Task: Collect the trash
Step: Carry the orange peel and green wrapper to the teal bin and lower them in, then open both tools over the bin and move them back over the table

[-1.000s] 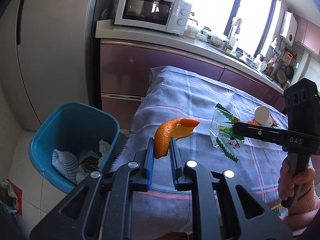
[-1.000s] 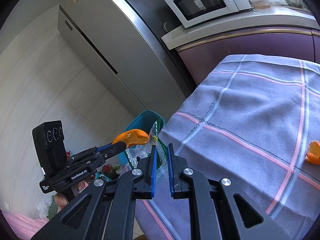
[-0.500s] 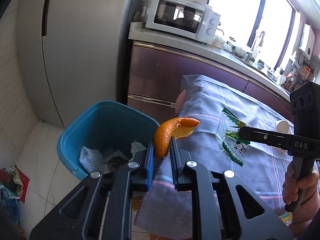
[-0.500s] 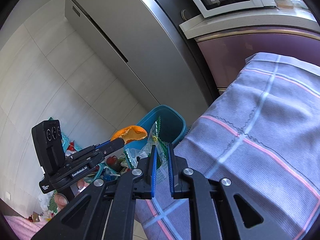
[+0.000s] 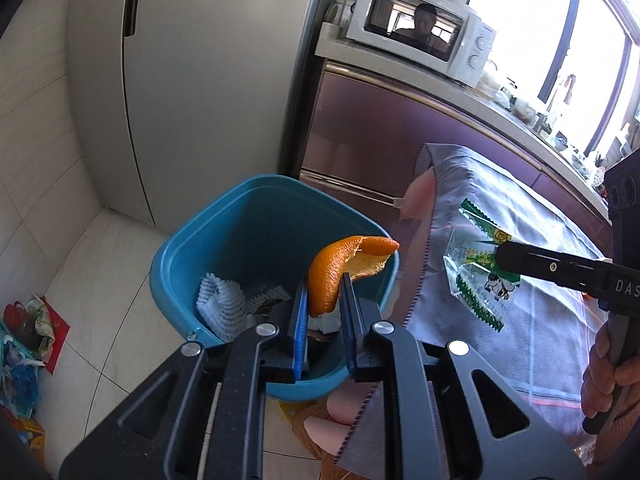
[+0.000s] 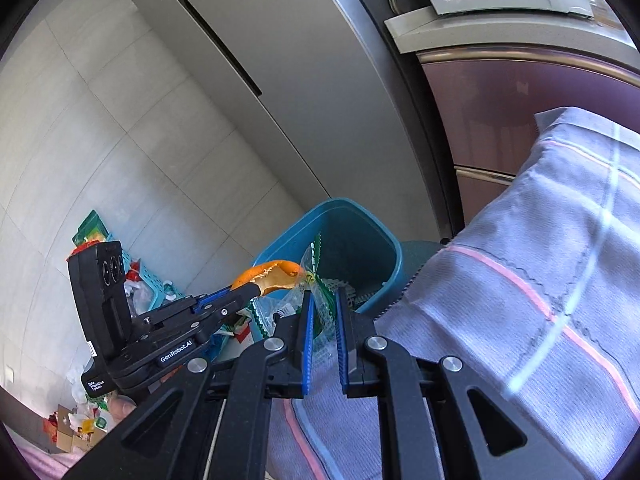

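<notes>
Left gripper [image 5: 324, 300], seen from its own wrist camera, has its blue-padded jaws clamped on a curled piece of orange peel [image 5: 340, 276], which is held above the open mouth of a blue trash bin [image 5: 224, 216] standing on the tiled floor [image 5: 80, 272]. Inside the bin lie a white foam fruit net [image 5: 220, 304] and other scraps. Right gripper [image 6: 323, 304], shown from its wrist camera, has its jaws closed to a narrow gap on a clear plastic wrapper with green serrated edges [image 6: 316, 276]; the wrapper hangs beside the table edge, close to the bin's rim and just beside the peel. In the left view the same wrapper shows a small cartoon print and sits in front of the grey checked tablecloth [image 5: 540, 300], whose hem drapes down next to the bin. Behind the bin stand a tall grey refrigerator [image 5: 208, 80] and purple cabinets [image 5: 380, 128], with a white microwave oven [image 5: 420, 40] on the countertop. Loose clutter lies on the floor at far left [image 5: 24, 340].
</notes>
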`<state>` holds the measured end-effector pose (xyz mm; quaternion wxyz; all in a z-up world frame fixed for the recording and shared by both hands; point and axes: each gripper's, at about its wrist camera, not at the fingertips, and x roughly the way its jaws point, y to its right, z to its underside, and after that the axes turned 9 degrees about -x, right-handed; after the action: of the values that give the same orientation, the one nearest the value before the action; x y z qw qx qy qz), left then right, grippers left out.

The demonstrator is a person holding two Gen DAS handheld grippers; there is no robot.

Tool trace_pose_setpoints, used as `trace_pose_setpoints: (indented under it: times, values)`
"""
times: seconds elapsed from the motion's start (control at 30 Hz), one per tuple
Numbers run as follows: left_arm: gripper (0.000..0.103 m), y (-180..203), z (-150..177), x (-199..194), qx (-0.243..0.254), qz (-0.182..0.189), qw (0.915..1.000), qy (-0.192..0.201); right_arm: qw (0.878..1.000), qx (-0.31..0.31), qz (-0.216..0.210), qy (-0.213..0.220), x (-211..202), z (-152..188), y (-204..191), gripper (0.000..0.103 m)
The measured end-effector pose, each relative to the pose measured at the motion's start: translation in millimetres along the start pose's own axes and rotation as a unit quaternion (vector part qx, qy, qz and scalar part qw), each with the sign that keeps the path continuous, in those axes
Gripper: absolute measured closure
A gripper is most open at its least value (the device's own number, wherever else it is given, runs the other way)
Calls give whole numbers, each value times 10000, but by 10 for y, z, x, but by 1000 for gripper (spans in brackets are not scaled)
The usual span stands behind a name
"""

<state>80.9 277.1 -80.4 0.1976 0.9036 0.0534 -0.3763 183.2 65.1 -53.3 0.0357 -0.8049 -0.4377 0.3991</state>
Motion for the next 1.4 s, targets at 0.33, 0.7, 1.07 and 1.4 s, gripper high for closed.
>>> trace_pose_setpoints:
  times: [0.33, 0.7, 1.07, 1.4]
  values:
    - [87, -198, -38, 199, -275, -201, 9994, -115, 9996, -86, 163, -223, 412, -159, -121, 93]
    - [87, -261, -85, 554, -521, -348, 9976, -310, 9971, -94, 431, -615, 846, -242, -123, 88]
    - [81, -290, -94, 653, -649, -328, 9968, -337, 9969, 5, 450, -648, 895, -263, -140, 75]
    - [76, -115, -108, 368, -444, -166, 9989, -9, 9989, 20, 305, -353, 622, -191, -33, 70]
